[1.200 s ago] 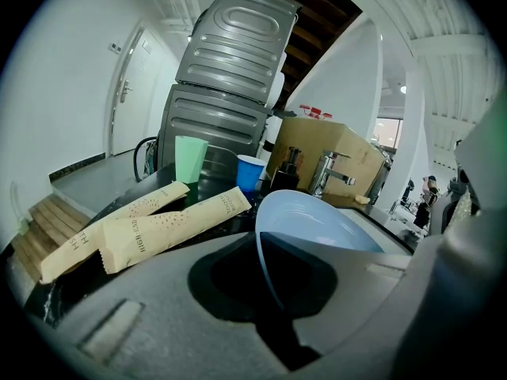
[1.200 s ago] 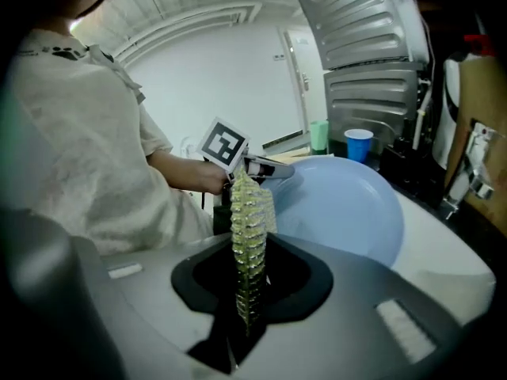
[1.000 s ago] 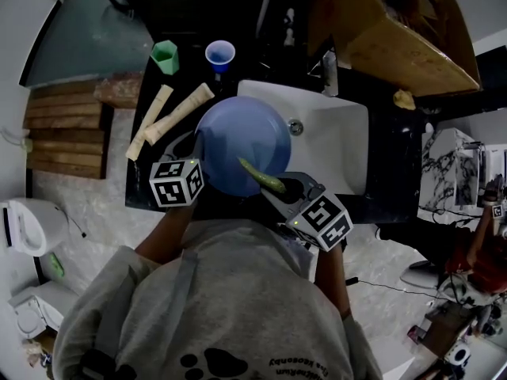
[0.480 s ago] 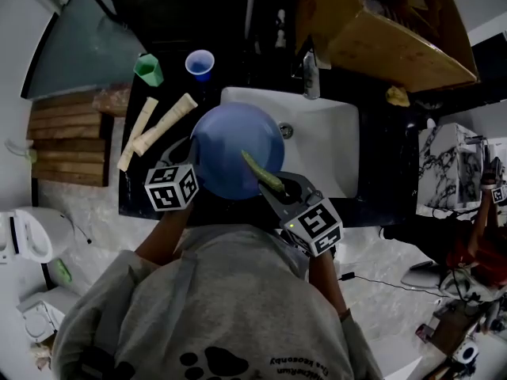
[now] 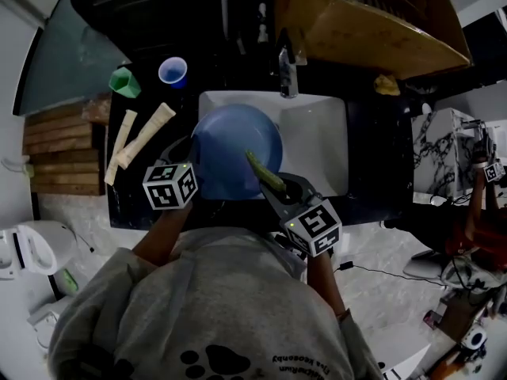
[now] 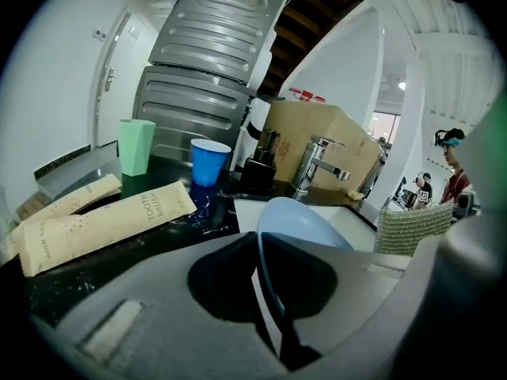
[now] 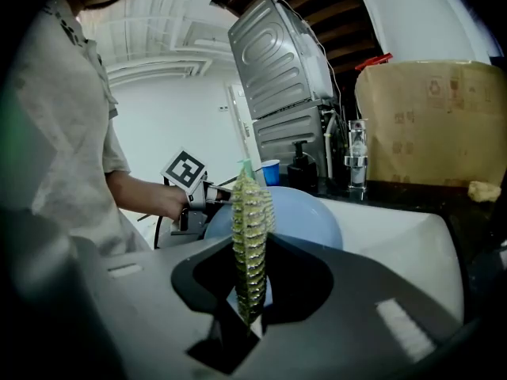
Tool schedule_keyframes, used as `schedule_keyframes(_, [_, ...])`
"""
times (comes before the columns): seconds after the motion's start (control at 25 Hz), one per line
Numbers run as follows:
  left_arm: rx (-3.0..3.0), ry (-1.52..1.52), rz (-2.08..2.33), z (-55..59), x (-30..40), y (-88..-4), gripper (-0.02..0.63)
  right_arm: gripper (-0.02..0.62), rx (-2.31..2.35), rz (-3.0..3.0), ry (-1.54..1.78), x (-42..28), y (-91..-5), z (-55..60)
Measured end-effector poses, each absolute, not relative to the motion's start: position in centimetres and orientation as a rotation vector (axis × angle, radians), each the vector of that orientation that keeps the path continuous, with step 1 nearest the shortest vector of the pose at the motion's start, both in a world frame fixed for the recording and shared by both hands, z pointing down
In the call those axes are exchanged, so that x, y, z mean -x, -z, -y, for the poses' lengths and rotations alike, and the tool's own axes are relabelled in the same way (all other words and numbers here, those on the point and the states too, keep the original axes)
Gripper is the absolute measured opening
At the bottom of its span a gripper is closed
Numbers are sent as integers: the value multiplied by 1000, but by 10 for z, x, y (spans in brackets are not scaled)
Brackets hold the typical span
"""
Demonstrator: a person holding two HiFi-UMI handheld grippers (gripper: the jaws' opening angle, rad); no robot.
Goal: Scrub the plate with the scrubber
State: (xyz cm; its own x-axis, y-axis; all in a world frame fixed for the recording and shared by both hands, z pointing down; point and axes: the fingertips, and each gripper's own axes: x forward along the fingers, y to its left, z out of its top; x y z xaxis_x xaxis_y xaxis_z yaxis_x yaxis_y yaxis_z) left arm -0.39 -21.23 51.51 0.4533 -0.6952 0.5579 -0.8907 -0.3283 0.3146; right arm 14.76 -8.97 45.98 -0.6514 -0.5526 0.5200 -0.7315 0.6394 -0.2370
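Plate (image 5: pixel 230 145) and scrubber (image 5: pixel 264 172) over sink (image 5: pixel 317 141)
Left gripper (image 5: pixel 188 153) clamps the plate rim; right gripper (image 5: pixel 283 190) grasps the scrubber, which seems to touch the plate.

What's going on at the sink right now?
A person is working with two hand-held grippers. The left gripper is shut on the rim of the plate and holds it over the sink. The right gripper is shut on the scrubber, which lies across the plate's near edge, apparently mid-scrub.
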Motion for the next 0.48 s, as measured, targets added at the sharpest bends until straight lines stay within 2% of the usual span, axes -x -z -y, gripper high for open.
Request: schedule_keyframes(0.48, [-2152, -473, 1208, 227, -62, -519, 18, 72, -1083, 2459, -654, -184, -469, 110])
